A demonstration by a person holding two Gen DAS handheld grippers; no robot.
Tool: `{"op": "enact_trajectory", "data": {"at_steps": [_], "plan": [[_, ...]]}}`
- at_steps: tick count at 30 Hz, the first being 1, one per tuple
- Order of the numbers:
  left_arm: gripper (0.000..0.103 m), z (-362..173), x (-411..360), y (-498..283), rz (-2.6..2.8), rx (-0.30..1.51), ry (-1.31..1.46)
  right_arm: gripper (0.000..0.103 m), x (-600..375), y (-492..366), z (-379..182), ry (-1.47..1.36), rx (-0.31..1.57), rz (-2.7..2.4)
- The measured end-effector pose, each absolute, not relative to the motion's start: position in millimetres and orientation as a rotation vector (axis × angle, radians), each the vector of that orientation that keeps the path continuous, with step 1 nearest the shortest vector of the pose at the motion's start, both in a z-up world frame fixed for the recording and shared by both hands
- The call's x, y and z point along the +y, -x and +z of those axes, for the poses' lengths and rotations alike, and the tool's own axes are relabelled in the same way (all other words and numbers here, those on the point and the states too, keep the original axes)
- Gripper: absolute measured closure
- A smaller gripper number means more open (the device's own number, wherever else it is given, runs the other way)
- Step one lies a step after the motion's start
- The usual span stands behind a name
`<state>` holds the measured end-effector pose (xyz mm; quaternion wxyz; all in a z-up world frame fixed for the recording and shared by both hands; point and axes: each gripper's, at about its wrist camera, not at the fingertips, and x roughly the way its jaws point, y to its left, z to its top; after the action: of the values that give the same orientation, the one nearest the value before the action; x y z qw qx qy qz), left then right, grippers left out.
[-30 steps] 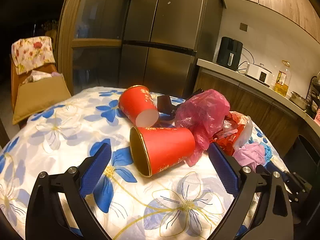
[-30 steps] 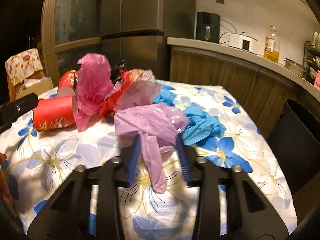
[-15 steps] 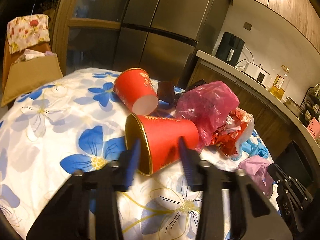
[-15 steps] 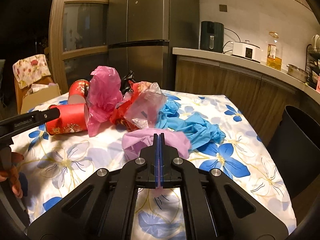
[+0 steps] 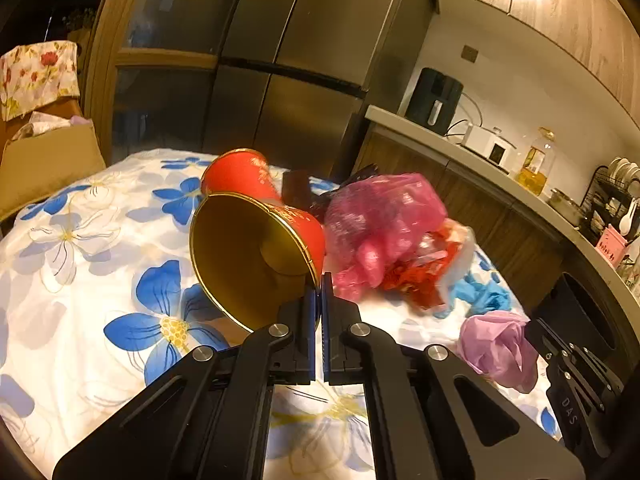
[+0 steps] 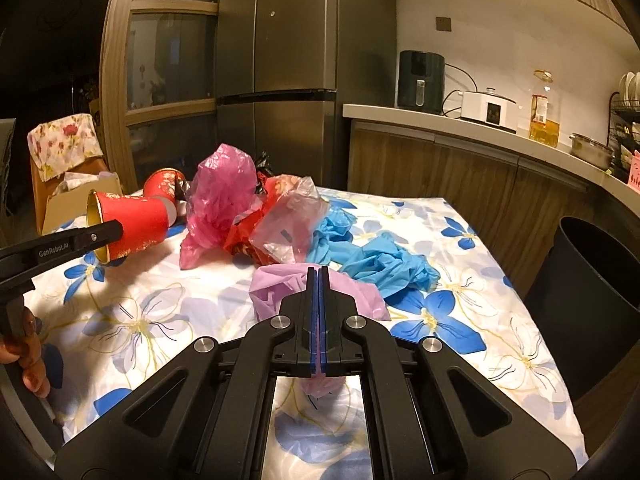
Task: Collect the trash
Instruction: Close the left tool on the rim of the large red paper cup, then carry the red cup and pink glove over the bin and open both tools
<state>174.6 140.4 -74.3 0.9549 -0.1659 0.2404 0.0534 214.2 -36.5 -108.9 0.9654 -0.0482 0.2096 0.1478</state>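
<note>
Left gripper [image 5: 318, 280]: clenched on the rim of the red paper cup [image 5: 256, 256]; the blue pads met on the cup wall, and the cup's gold-lined mouth faced the left wrist camera.
Red paper cup, right wrist view [image 6: 128, 224]: lay on its side, pinched at its open end by the left gripper's finger [image 6: 80, 242]; whether it touched the cloth could not be told.
Second red cup [image 5: 236, 174]: lay on its side just behind the gripped cup, on the floral tablecloth [image 5: 80, 248].
Right gripper [image 6: 318, 276]: closed tight on the lilac plastic bag [image 6: 280, 286]; bag material showed above and below the pads.
Pink plastic bag [image 6: 222, 200]: crumpled near the table's middle, touching the red wrapper [image 6: 244, 240] and the clear bag [image 6: 294, 216].
Blue gloves [image 6: 384, 262]: bunched on the cloth, just right of the clear bag and beside the lilac bag.
Black bin [image 6: 592, 300]: stood off the table's right edge, mouth open upward.
Person's hand [image 6: 28, 356]: seen at the lower left edge, wrapped around the left gripper's handle.
</note>
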Motion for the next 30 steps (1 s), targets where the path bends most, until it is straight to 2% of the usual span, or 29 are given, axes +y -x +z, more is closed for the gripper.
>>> {"op": "enact_trajectory", "data": {"at_steps": [14, 30], "plan": [[0.101, -41.2, 83.2, -133.9, 0.033, 0.419, 0.276, 0.103, -74.8, -181.4, -71.0, 0.050, 0.327, 0.272], [0.101, -21.7, -22.1, -155.1, -0.176, 0.414, 0.172, 0.103, -155.1, -159.1, -50.0, 0.004, 0.273, 0.109]]}}
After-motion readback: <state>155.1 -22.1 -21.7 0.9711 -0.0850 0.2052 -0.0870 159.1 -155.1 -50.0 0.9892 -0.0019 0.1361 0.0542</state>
